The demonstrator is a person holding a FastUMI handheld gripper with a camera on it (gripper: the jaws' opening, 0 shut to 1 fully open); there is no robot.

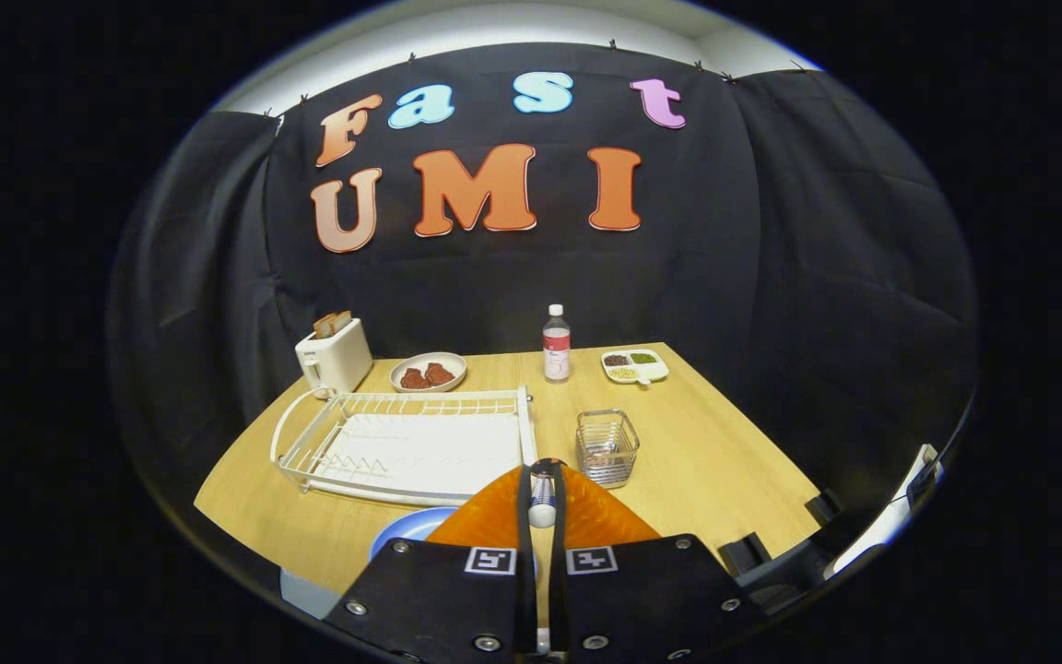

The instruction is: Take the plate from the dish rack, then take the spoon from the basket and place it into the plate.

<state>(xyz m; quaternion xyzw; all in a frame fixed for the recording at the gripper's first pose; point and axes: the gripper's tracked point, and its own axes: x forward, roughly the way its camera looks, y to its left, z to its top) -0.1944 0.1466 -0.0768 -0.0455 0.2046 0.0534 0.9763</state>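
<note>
Spreading under black cloth, the wooden table (706, 461) carries a dish rack (411, 443); the gripper (542, 489), nearly closed, pinches a spoon (542, 503) above the near-edge plate (411, 530).

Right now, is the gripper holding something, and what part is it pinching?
Yes. The gripper is shut on the spoon, both fingers pressing on its handle. The bowl end is hidden, so I can't tell how far along the handle.

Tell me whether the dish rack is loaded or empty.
Empty: the dish rack shows bare slots and tray. The blue plate lies on the table, beside the gripper, which is shut on the spoon.
</note>
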